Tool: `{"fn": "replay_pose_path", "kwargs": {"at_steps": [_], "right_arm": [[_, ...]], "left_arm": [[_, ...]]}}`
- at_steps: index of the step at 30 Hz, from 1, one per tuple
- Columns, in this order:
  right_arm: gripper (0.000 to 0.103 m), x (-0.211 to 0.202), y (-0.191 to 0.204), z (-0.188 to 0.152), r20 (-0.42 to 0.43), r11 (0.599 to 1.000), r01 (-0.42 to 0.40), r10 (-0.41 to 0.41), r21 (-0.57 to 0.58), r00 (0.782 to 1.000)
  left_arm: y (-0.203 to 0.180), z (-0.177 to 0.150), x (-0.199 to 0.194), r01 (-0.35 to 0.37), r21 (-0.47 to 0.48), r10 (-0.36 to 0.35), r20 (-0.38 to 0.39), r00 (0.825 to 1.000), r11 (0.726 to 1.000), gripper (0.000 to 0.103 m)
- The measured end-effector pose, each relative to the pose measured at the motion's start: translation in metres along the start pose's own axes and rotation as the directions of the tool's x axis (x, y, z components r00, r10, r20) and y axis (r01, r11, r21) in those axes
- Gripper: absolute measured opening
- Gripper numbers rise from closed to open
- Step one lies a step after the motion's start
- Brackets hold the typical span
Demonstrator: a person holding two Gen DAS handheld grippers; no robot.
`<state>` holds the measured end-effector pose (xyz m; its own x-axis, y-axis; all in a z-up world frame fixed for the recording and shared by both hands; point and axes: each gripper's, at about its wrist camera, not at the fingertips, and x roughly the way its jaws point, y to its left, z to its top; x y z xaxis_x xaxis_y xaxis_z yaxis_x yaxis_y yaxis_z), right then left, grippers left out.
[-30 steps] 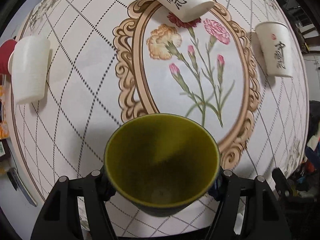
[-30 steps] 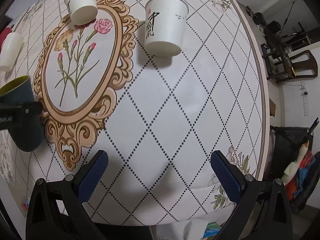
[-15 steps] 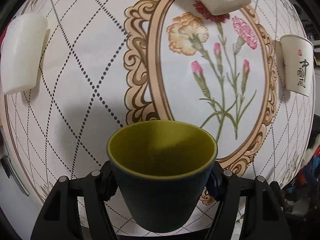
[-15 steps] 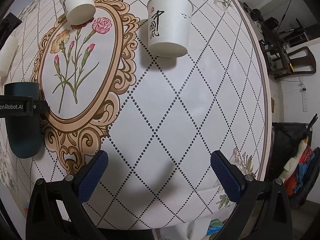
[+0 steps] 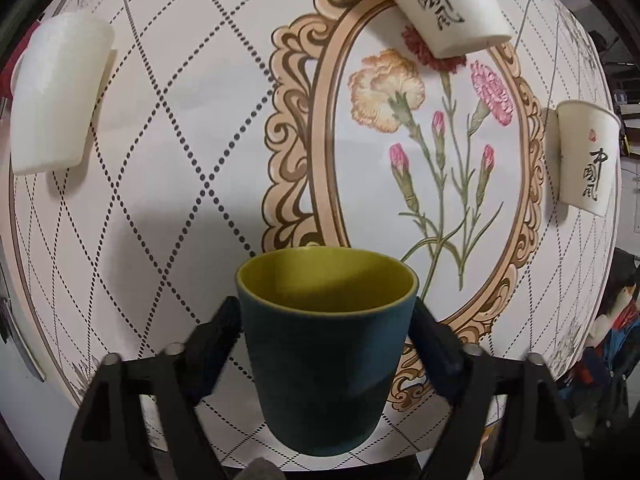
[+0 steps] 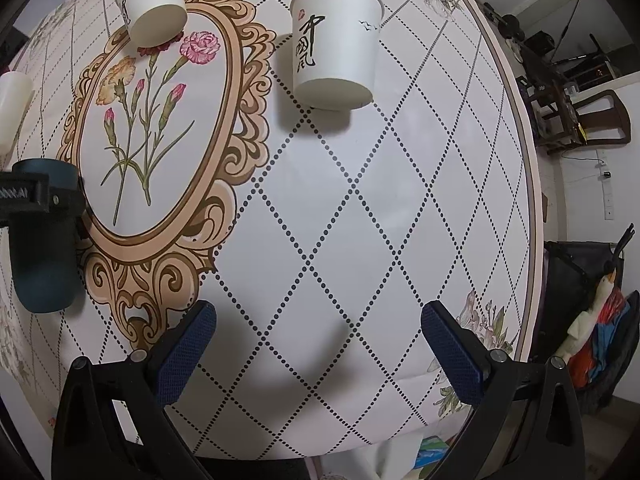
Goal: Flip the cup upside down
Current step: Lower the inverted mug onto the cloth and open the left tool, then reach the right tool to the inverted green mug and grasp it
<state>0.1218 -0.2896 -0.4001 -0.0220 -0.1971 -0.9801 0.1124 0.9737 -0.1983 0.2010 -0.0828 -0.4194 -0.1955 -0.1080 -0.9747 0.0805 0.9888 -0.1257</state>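
Left claw (image 5: 326, 320) has the dark blue cup (image 5: 326, 360) pinched between its two fingers, one on each side just under the rim. Cup is mouth-up w/ the yellow-green inside showing. From the right wrist view it looks like it's at the counter's (image 6: 360, 220) left edge, beside the ornate oval frame print, base at or just off the cloth; can't tell which. So by my read the flip isn't done: cup is gripped but upright, still needs turning over and setting rim-down.

Right claw (image 6: 318, 342) hangs over bare diamond-pattern cloth, fingers spread wide, nothing in it.

Contents: dark cup looks empty as far as I can see in; the bottom is out of sight. Three other cups are mouth-down, bases up, so no way to see inside: plain white cup (image 5: 56, 96) far left, calligraphy cup (image 6: 334, 46) to the right of the frame, and another paper cup (image 6: 152, 2) at the frame's top.
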Motion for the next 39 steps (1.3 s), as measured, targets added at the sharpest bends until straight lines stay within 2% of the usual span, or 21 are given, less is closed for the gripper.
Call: {"fn": "replay_pose_path", "kwargs": {"at_steps": [13, 16, 19, 21, 24, 29, 34, 39], "right_arm": [[0.103, -0.001, 0.001, 0.0, 0.004, 1.0, -0.01, 0.01, 0.012, 1.0], [0.103, -0.005, 0.002, 0.0, 0.012, 1.0, -0.017, 0.017, 0.016, 1.0], [0.103, -0.012, 0.001, -0.001, 0.021, 0.999, -0.038, 0.037, 0.025, 0.999], [0.103, -0.02, 0.0, -0.002, 0.024, 0.997, -0.07, 0.069, 0.031, 0.997], [0.103, -0.038, 0.002, -0.007, 0.045, 0.99, -0.132, 0.13, 0.043, 0.991], [0.103, -0.083, 0.011, -0.025, 0.089, 0.969, -0.243, 0.238, 0.04, 0.967], [0.103, -0.129, 0.033, -0.043, 0.132, 0.947, -0.321, 0.316, 0.02, 0.94], [0.103, -0.159, 0.057, -0.047, 0.154, 0.934, -0.356, 0.351, 0.007, 0.924]], "left_arm": [[0.004, -0.009, -0.009, -0.009, 0.023, 0.008, 0.022, 1.0, 1.0, 0.085], [-0.018, -0.018, -0.036, 0.003, 0.022, -0.004, 0.04, 0.999, 1.0, 0.085], [-0.022, -0.029, -0.068, 0.018, 0.028, -0.02, 0.078, 0.997, 0.999, 0.085], [-0.022, -0.042, -0.094, 0.0, 0.043, -0.005, 0.13, 0.991, 0.999, 0.085], [-0.011, -0.066, -0.124, -0.077, 0.06, 0.062, 0.213, 0.975, 0.995, 0.085], [0.015, -0.107, -0.158, -0.165, 0.052, 0.144, 0.285, 0.948, 0.985, 0.085], [0.036, -0.13, -0.175, -0.159, 0.035, 0.138, 0.33, 0.934, 0.987, 0.085], [0.058, -0.143, -0.188, -0.129, 0.024, 0.112, 0.361, 0.926, 0.991, 0.085]]}}
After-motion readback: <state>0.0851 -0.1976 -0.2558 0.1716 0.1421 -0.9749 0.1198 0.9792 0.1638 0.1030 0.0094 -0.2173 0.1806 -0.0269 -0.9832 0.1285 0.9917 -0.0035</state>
